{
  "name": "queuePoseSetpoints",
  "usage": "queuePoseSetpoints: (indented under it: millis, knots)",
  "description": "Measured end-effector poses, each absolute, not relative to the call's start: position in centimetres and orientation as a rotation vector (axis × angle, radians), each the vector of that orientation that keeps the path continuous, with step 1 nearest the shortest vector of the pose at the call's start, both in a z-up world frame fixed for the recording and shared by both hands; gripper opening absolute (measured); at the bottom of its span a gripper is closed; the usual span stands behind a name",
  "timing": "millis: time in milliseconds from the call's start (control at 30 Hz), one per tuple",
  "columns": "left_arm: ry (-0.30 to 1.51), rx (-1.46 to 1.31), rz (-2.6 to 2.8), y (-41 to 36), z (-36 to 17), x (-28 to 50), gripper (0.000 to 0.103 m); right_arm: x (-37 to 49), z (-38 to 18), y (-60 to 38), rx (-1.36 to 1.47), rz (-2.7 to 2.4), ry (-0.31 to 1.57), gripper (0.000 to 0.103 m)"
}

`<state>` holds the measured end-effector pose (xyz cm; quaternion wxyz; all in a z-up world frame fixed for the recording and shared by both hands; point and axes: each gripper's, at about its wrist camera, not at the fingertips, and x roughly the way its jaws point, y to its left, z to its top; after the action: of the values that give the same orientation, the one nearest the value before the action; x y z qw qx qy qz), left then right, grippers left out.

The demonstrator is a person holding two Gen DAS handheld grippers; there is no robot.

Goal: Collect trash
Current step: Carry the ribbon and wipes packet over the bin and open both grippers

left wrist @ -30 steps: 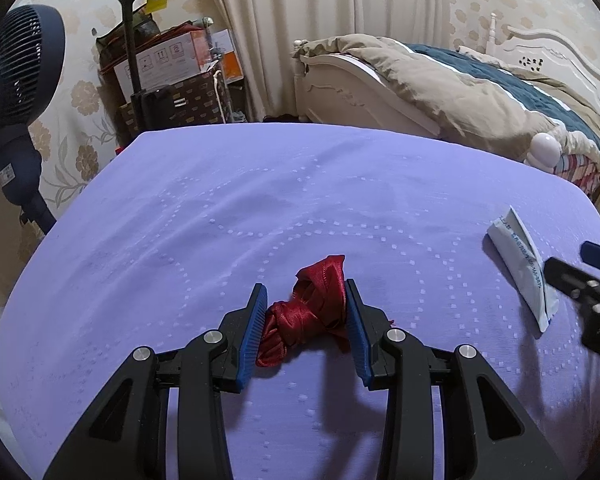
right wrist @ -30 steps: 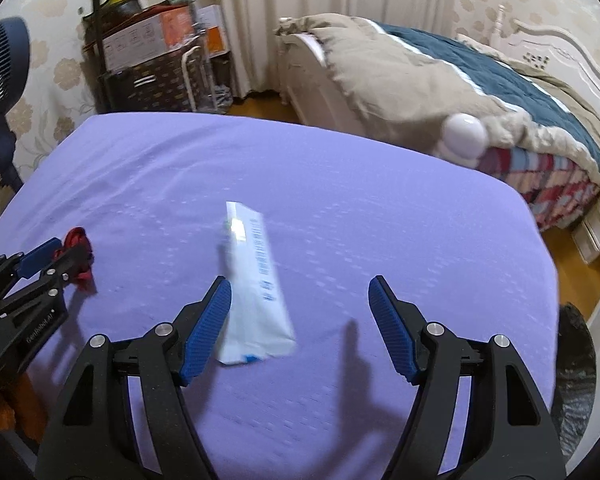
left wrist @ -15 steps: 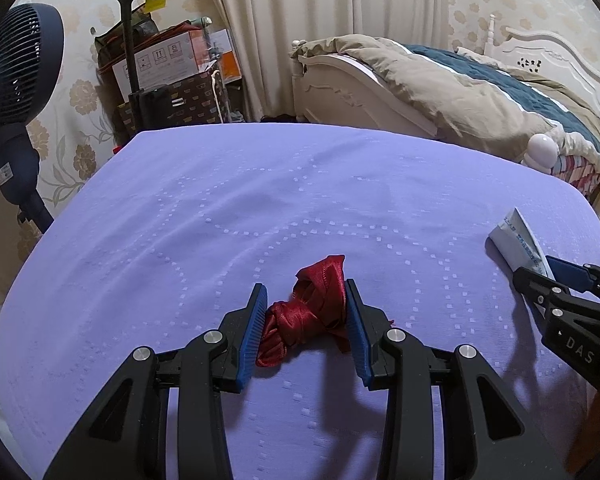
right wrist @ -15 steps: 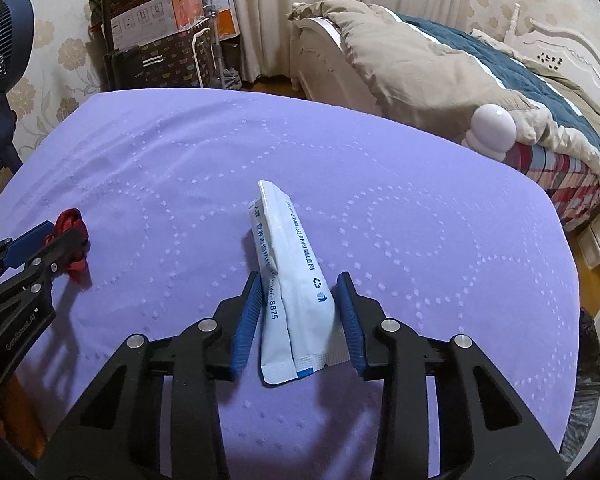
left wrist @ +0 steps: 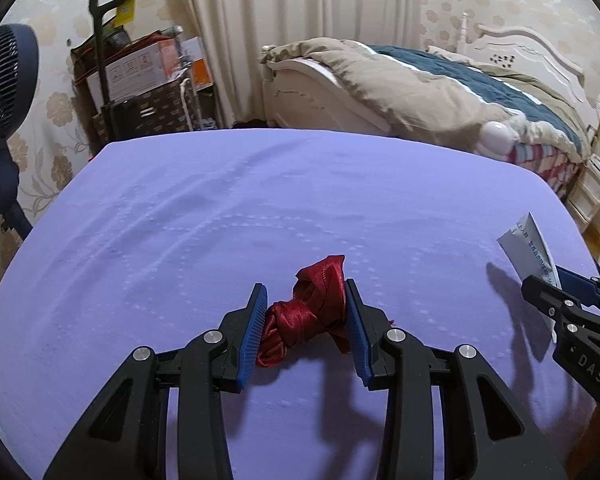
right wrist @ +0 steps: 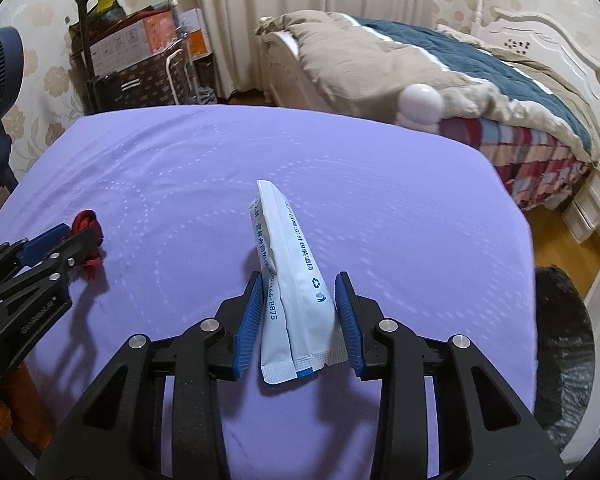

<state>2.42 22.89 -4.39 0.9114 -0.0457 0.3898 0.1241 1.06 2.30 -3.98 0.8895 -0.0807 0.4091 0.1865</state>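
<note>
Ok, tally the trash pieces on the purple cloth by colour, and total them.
Red: 1, the ribbon, in the left claw.
White: 1, the packet, in the right claw.
Total: 2

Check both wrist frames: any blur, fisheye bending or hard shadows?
Left wrist: purple cloth smeared, red ribbon sharp, bed bowed by the lens. Right wrist: white packet crisp, dark shadow beside left gripper, corners vignetted.

Two black-framed grippers, left and right, are fitted with ribbed blue pads and silver screws.
</note>
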Motion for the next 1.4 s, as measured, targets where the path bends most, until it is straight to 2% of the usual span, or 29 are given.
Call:
queuePoseSetpoints:
  millis: [733,1400]
  knots:
    - [0.748,0.006,-0.026,7.1,-2.0,3.4,0.039,-2.0,-2.4,-13.7,-0.020,0.100,0.767,0.036]
    - [0.720,0.124,-0.263,-7.3,-2.4,7.7,0.039,-0.8,-4.1,-26.1,0.069,-0.172,0.770,0.036]
